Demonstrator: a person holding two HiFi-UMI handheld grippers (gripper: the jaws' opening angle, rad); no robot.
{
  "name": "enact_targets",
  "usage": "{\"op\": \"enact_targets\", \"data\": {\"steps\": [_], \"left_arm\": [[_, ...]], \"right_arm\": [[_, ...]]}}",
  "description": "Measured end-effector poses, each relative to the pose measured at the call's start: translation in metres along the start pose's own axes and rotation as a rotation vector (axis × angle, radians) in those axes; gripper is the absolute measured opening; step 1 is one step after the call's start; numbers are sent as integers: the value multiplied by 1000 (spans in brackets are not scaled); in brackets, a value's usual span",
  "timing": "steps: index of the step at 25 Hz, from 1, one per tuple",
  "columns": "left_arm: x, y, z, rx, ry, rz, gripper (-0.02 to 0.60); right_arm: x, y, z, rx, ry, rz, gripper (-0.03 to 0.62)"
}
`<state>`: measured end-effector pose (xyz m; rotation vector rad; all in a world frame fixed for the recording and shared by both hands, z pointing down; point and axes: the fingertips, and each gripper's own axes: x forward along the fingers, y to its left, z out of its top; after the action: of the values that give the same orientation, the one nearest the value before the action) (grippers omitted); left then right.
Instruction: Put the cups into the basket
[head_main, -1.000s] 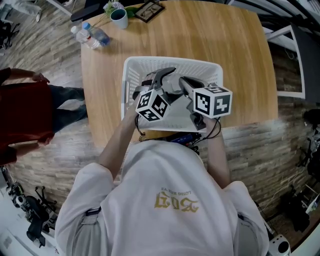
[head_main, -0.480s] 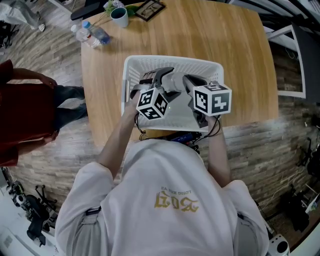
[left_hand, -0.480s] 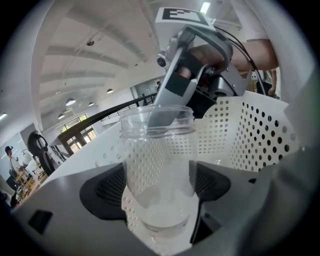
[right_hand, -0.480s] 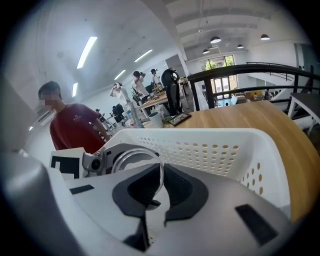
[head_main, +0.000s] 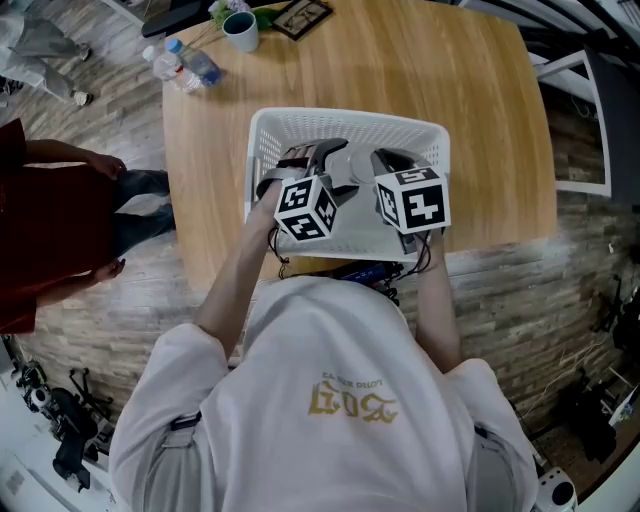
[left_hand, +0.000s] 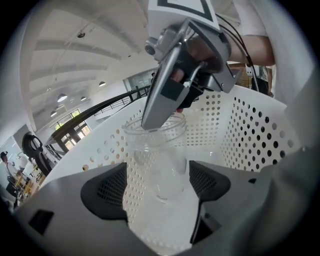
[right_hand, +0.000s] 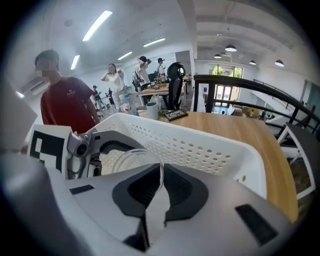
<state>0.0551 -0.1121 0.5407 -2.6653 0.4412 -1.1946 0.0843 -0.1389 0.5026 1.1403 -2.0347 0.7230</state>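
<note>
A clear glass cup (left_hand: 156, 160) stands upright inside the white perforated basket (head_main: 345, 122). My right gripper (right_hand: 161, 187) is shut on the cup's thin rim (right_hand: 131, 156), one pad inside the glass and one outside; the left gripper view shows it (left_hand: 167, 92) reaching down into the cup's mouth. My left gripper (left_hand: 156, 182) is open, its pads (left_hand: 107, 192) on either side of the cup with gaps showing. In the head view both grippers sit low in the basket, the left one (head_main: 300, 165) beside the right one (head_main: 392, 168), and they hide the cup.
The basket sits on a round wooden table (head_main: 480, 120). At the table's far left stand a teal mug (head_main: 239, 33), water bottles (head_main: 185, 68) and a picture frame (head_main: 300, 18). A person in red (head_main: 50, 230) stands left of the table.
The left gripper has sunk slightly in the basket. The right gripper has rolled, its marker cube turning and shifting left. The person in red has shifted.
</note>
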Motion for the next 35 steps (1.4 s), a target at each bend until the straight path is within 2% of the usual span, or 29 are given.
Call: {"op": "enact_targets", "data": {"steps": [3,11,18,23,31,35], "left_arm": [[-4,4,2,5,-2,12,379],[-14,2,12,-14,-27,13,379],[-18,3,18,-58,-61,3,379],[-22,6,20,-96,-81,-1,379],[-27,4,27,-109,-85,-9,379],[-29,7,28,-125,-91,-5,379]], "right_arm": [[-1,-1,1,-72,27,-52,32],[-6,2,0,-140,74,-97,32],[-2,-3,1,-99,58,-86,35],[2,5,-1,-71,45,-32,51],[-1,3,1,-57,15,-36,76],[-4,-1,8,-25,-39,-51,94]]}}
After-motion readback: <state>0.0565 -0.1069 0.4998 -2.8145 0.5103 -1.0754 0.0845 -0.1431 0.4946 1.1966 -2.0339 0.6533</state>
